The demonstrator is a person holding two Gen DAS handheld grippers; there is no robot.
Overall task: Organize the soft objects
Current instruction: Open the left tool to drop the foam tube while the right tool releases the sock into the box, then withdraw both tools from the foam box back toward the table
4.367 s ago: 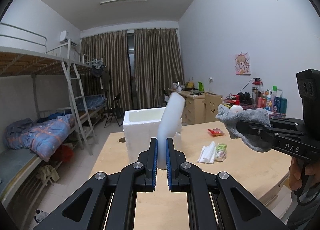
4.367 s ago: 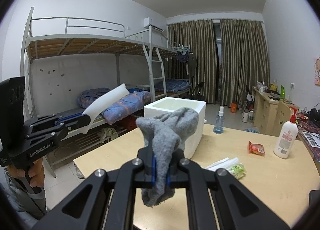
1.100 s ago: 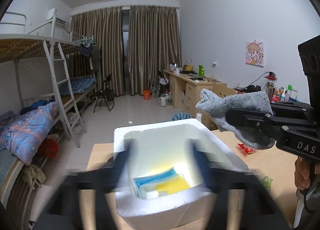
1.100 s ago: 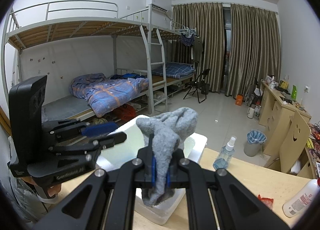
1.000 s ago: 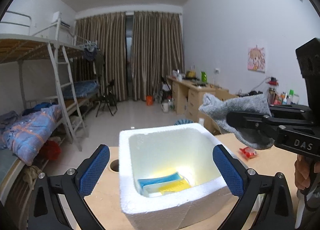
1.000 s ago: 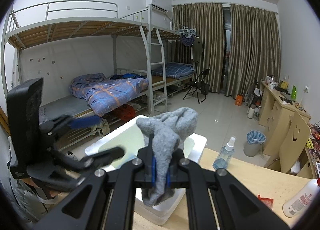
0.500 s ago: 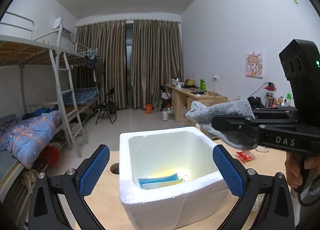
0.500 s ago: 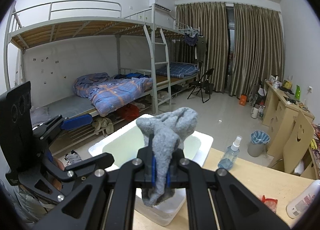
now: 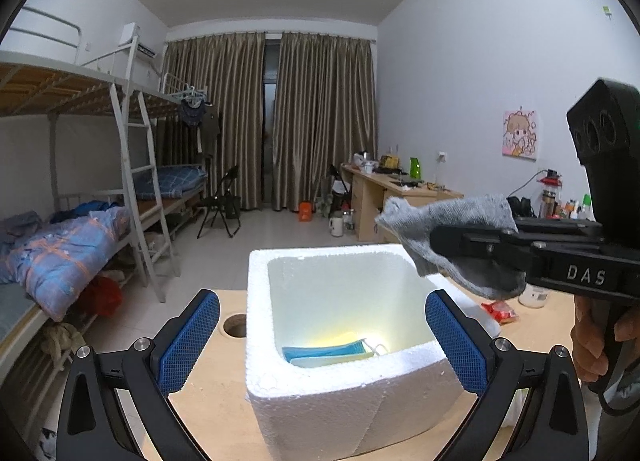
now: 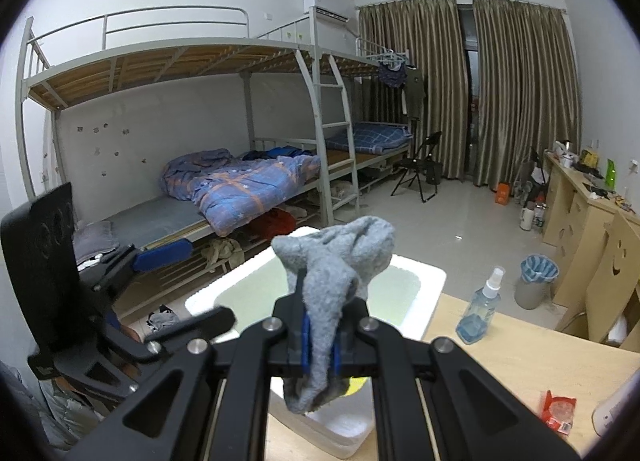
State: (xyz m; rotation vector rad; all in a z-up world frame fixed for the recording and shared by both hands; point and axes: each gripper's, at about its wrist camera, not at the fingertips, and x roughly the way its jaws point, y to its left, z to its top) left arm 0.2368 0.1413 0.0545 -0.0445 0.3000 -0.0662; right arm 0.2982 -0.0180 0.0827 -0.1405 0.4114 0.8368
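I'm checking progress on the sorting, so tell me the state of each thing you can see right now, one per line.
Left gripper: open, empty, its fingers either side of the foam box.
Right gripper: shut on the grey sock.
Grey sock: pinched, hanging above the box, not yet inside.
Foam box: upright on the table, no lid on.
Blue mask: lying flat on the box floor.
Spray bottle: upright on the table.

The left claw (image 9: 322,335), which earlier pinched a white sheet, now gapes empty around the foam box (image 9: 344,345); the sheet is gone from it.
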